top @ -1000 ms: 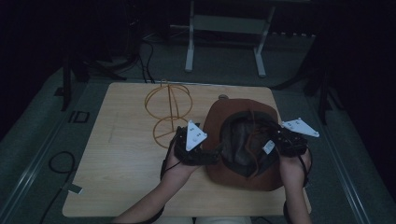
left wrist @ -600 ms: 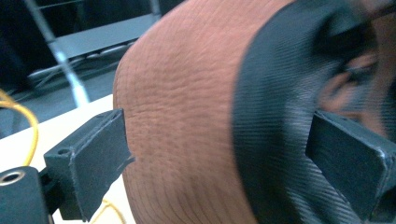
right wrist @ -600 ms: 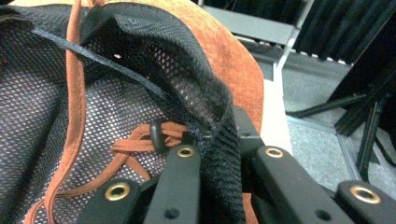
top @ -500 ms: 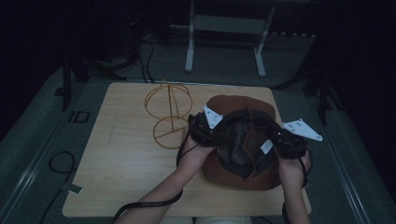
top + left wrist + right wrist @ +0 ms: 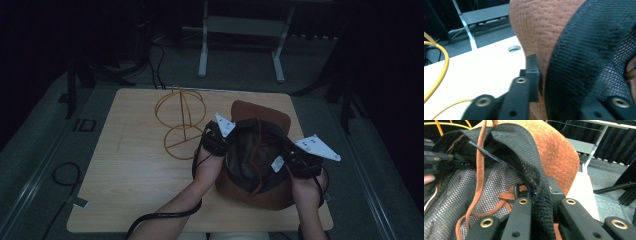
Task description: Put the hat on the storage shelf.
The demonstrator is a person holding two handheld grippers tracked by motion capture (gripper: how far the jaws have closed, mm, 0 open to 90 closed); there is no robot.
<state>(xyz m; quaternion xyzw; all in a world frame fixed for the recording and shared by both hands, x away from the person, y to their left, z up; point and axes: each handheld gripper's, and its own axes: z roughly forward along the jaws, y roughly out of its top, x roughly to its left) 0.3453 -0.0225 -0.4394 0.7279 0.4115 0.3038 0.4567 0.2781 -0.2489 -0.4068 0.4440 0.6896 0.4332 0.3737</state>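
Your right gripper [image 5: 286, 159] is clamped on the black mesh-lined rim of the brown hat [image 5: 260, 197] at its 3 o'clock edge. Your left gripper [image 5: 223, 144] has just been closing on the 9 o'clock edge, apparently pinching the rim. The hat sits upside down on the wooden table [image 5: 125, 170]; the yellow wire hat stand [image 5: 181, 122] stands at 10 o'clock beyond it.

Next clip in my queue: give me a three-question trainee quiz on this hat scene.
1. True or false: the brown hat lies crown-up.
2. Which hand-held gripper clamps the hat's rim? A) left only B) right only C) both
3. What stands left of the hat on the table?

Key:
1. False; its black mesh lining faces up.
2. C; the left hand-held gripper, whose jaws have just closed, and the right hand-held gripper.
3. A yellow wire stand.
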